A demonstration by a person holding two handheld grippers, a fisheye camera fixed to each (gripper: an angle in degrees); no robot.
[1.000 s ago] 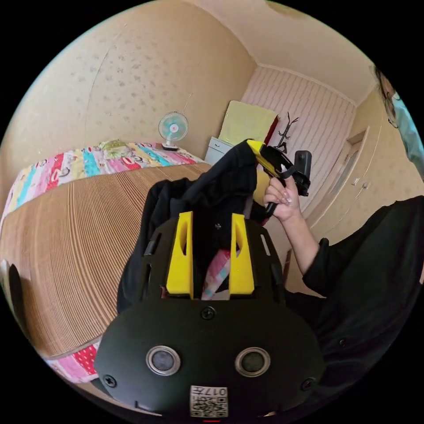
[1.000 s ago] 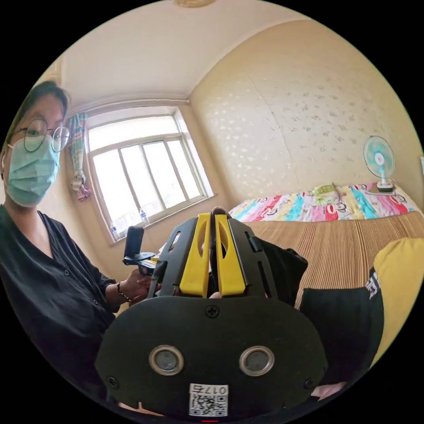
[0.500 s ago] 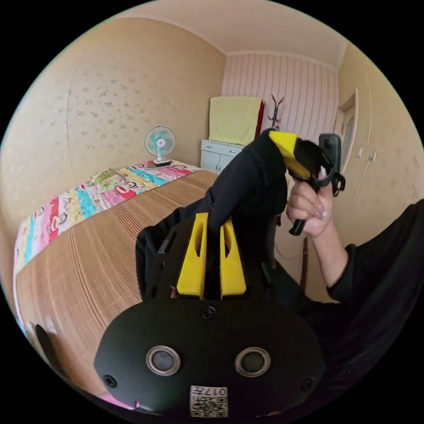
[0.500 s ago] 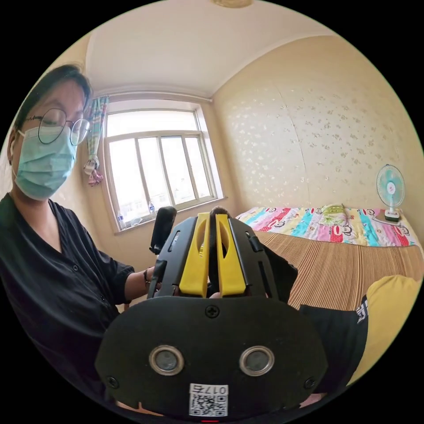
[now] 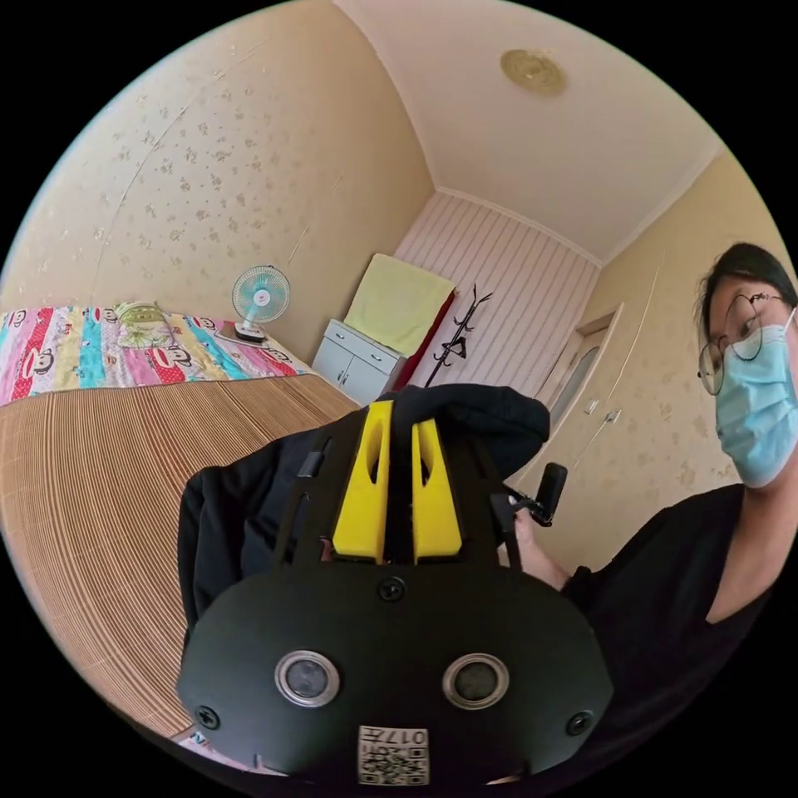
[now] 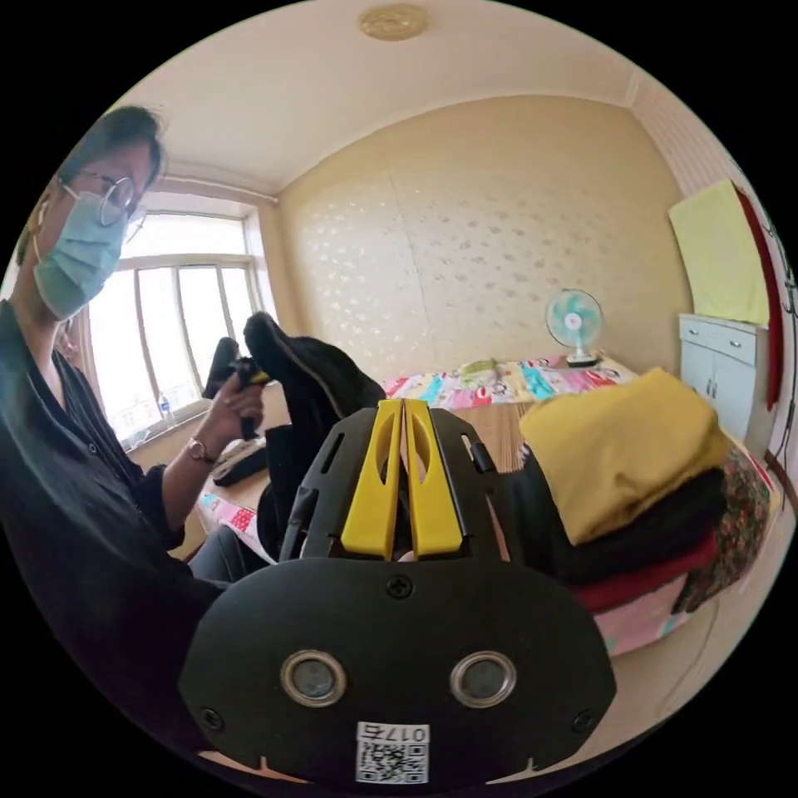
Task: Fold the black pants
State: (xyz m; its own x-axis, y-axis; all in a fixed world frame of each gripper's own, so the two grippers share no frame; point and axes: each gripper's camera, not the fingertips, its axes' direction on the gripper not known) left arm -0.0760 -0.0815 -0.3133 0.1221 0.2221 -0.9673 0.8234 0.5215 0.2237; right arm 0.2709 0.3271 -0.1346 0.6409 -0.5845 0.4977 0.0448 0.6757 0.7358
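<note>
- Left gripper (image 5: 397,432): yellow jaws nearly together with dark fabric of the black pants (image 5: 249,515) pinched between them; reads as clamped on the cloth.
- Pants in left gripper view: bunched over and around the jaw tips, a fold humped on top, the rest drooping to the left above the ribbed brown bamboo mat (image 5: 91,482) on the bed. Held in the air, not laid flat.
- Right gripper (image 6: 404,411): yellow jaws pressed tip to tip. Black cloth sits just behind them, but I cannot tell whether any is caught in the seam.
- Right gripper view also catches the person's hand (image 6: 235,409) on the other gripper's handle, far left, with the black pants (image 6: 307,391) draped from it.
- Likely reason for the hold: lifting the garment clear of the mat so it hangs and the waist or legs can be found before laying it out. Judgement only.
- Stack of folded clothes (image 6: 632,490) on the right, yellow piece on top over black and red layers, at the near edge of the bed. Probably the done pile, kept off the working area.
- Small teal desk fan (image 5: 259,299) and patchwork bedsheet (image 5: 75,353) at the far end, well apart from the work.
- Progress: early; no fold made yet.
- Risk: bunched cloth may hide a twisted leg.
</note>
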